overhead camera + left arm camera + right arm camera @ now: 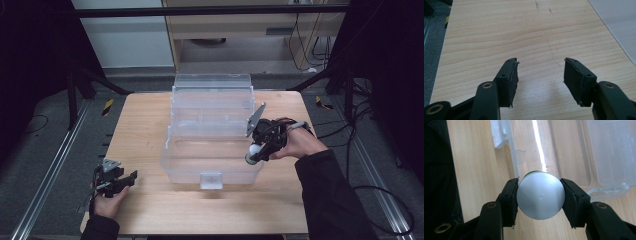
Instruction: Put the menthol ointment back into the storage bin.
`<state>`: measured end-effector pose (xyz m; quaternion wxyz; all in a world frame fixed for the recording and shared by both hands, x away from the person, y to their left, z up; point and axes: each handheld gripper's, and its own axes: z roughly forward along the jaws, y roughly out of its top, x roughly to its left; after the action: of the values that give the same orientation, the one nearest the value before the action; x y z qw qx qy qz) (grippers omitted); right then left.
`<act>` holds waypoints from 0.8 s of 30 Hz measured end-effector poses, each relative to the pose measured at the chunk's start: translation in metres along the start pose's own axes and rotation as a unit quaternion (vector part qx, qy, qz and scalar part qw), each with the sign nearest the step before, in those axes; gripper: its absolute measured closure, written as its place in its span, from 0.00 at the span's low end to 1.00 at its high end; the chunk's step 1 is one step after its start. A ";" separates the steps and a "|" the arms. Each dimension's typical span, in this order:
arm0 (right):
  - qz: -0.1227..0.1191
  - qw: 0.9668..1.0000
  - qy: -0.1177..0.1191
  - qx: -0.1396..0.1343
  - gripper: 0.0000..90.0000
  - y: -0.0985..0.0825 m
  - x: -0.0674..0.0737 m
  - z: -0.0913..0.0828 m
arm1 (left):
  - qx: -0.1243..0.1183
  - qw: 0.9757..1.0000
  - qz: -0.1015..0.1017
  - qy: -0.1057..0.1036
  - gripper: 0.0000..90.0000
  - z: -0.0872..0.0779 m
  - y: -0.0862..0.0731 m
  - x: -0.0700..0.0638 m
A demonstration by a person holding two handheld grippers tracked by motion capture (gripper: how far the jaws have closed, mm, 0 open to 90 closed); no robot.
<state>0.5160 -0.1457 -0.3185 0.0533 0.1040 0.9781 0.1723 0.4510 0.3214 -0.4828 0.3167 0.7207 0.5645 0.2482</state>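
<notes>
Right hand (300,142) sits at about 3 o'clock of the table (150,210), forearm coming in from 5 o'clock, sleeve dark. Right gripper (256,152) angles down and toward 9 o'clock, its tips just over the near right corner of the clear plastic box (212,172). Grey plate on top of it tilts up toward 12.

Right gripper is pinching a small can (540,195). In the right gripper view the jaws press on it from 3 and 9 o'clock, pads touching its sides, and the flat silver end faces the camera. A green rim peeks out at 12 o'clock of that end. In the high view the can (253,154) hangs at the gripper tips, white and green, right at the box's right wall; cannot tell whether it touches the wall. Below it in the right gripper view: box wall and bare interior.

Left hand (107,202) rests at 7 o'clock of the table, near the front edge, well apart from the box. Left gripper (131,176) lies roughly level, pointing toward 2 o'clock. In the left gripper view its jaws stand apart with nothing between the pads (512,77), just wood grain beneath. Box corner shows at 2 o'clock of that view.

Box lid is open, standing up toward 12 o'clock.
</notes>
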 end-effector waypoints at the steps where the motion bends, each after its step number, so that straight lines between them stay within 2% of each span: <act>1: 0.000 1.000 -0.001 0.002 0.56 0.000 -0.002 0.002 | 0.000 1.000 0.000 0.000 0.49 0.000 0.000 0.000; 12: -0.009 1.000 0.000 0.007 0.56 0.002 -0.013 0.022 | 0.000 1.000 0.000 -0.001 0.49 0.000 0.000 0.001; 24: 0.000 1.000 0.007 0.023 0.56 -0.013 -0.019 0.045 | 0.001 1.000 0.000 0.000 0.49 0.000 0.000 0.001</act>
<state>0.5384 -0.1467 -0.3640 0.0444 0.1043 0.9821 0.1505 0.4512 0.3220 -0.4829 0.3160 0.7211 0.5646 0.2477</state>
